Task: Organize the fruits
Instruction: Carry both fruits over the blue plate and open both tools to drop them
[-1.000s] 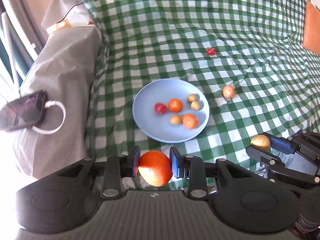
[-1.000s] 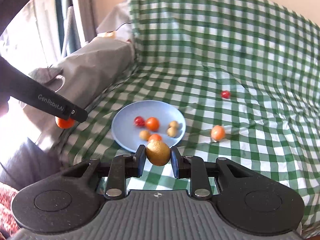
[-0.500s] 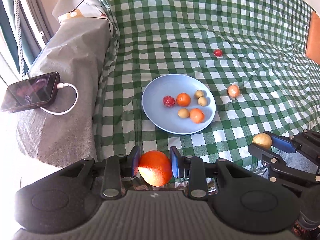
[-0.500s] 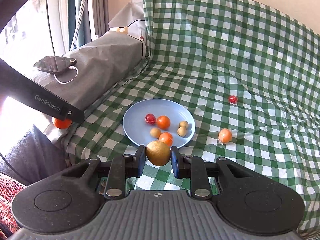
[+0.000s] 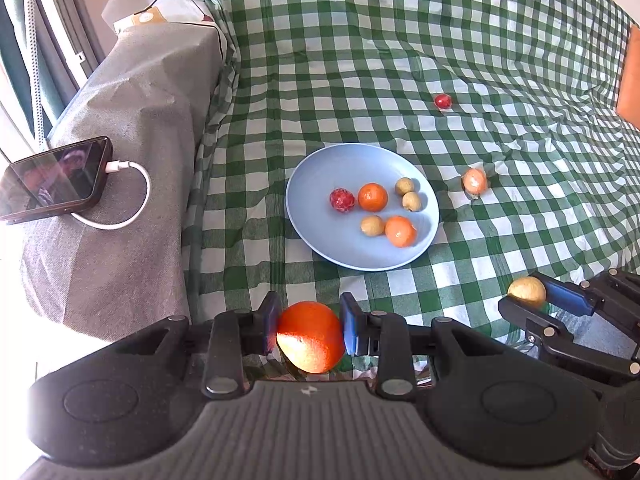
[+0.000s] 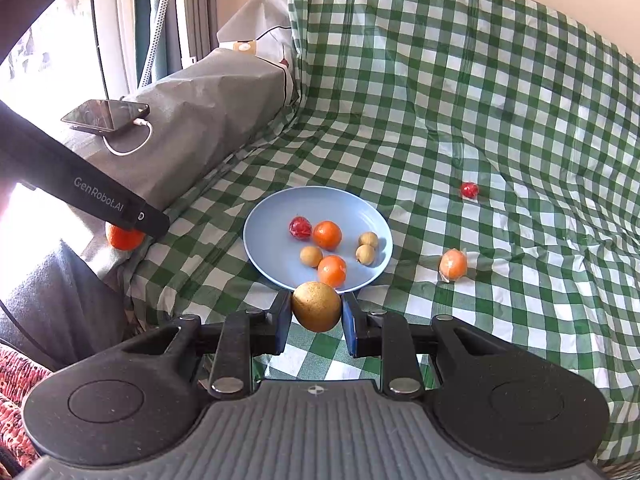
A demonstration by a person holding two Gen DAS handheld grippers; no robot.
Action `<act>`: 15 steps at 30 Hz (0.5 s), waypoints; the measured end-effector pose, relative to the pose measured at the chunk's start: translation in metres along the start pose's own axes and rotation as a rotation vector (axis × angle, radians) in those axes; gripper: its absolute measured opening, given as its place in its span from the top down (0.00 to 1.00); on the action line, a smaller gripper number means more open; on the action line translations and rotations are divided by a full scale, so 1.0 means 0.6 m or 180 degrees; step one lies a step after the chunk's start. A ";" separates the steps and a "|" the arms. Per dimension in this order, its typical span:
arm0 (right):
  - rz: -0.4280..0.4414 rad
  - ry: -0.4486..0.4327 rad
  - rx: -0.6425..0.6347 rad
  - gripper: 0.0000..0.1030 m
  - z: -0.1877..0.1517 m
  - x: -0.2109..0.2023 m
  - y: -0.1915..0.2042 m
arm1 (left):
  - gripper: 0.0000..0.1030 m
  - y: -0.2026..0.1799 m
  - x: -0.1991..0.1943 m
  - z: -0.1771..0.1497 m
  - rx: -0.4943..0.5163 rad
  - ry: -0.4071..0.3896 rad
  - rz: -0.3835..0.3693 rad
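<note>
Just then the left tool (image 5: 309, 330) was clamped on a large orange (image 5: 310, 336), the fruit sitting squarely between its blue pads with its lit underside hanging below them. The right tool (image 6: 316, 314) was likewise closed on a brown-gold round fruit (image 6: 317, 306), which filled the gap between its fingers. Both tools hung over the near edge of the bed, which was covered in a green-checked cloth (image 5: 400, 60). Beyond them, near that edge, lay a pale blue plate (image 5: 316, 236) holding two small oranges, three little tan fruits and one red fruit. Off the plate, a wrapped orange (image 5: 474, 181) lay just to its right, and a small red fruit (image 5: 443, 101) lay farther back. A phone (image 5: 54, 180) on a white cable rested on the grey-covered block at the left.
</note>
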State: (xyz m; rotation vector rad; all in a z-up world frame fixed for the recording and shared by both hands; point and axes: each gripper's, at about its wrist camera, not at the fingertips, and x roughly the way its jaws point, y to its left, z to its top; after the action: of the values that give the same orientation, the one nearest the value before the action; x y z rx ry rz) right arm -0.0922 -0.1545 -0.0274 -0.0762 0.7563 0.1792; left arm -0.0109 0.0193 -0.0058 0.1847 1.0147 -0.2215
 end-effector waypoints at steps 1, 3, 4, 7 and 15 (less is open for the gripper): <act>-0.0001 0.0007 0.0004 0.73 0.001 0.004 -0.001 | 0.66 0.000 0.003 0.003 -0.0003 0.0002 0.0001; -0.0018 0.0013 0.0015 0.73 0.003 0.011 -0.003 | 0.66 0.002 0.012 0.011 -0.0006 0.0007 0.0006; -0.0022 0.0018 0.0026 0.73 0.005 0.016 -0.005 | 0.66 0.003 0.017 0.016 -0.0007 0.0010 0.0011; -0.0038 0.0038 0.0074 0.73 0.013 0.034 -0.009 | 0.66 0.006 0.039 0.034 -0.0022 0.0038 0.0025; -0.0017 0.0108 0.0121 0.73 0.042 0.105 -0.021 | 0.66 0.007 0.114 0.086 -0.0053 0.0137 0.0059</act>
State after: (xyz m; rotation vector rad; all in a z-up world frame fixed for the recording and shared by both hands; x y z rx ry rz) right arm -0.0278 -0.1549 -0.0525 -0.0454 0.7930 0.1586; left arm 0.0673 0.0038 -0.0378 0.1845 1.0569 -0.1928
